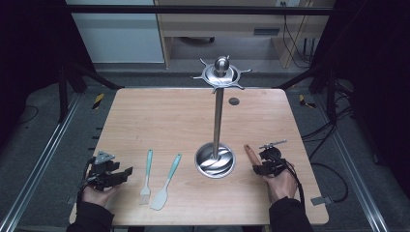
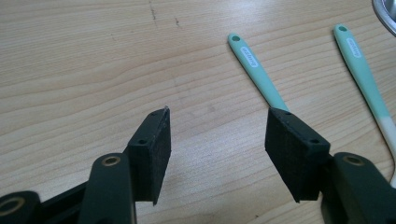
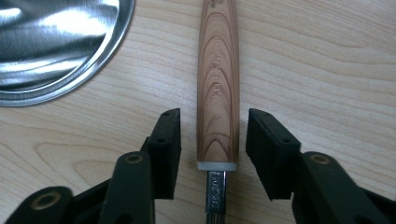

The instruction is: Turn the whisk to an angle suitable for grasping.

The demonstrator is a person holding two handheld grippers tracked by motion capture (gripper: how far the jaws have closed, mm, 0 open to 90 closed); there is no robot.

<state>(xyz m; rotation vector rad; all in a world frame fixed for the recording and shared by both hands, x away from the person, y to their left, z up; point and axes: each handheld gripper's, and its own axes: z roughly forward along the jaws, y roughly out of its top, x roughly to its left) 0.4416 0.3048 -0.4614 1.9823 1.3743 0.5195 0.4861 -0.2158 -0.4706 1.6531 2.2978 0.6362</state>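
Right gripper (image 3: 212, 154): jaws standing apart, straddling the wooden handle (image 3: 218, 88) without pressing it | Handle: lying flat on the table (image 1: 159, 116), just right of the rack base (image 1: 215, 160) | Left gripper (image 2: 217, 154): released, gripping nothing, hovering over bare wood beside the brush (image 2: 256, 70) and spatula (image 2: 362, 70).

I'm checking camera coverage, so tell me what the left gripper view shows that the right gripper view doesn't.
Left gripper view: two mint-green handles, the brush handle and the spatula handle, beyond the open left gripper.
Right gripper view: a wooden handle lying between the open right gripper jaws, not gripped.
Both: the wooden table and part of the steel stand base.
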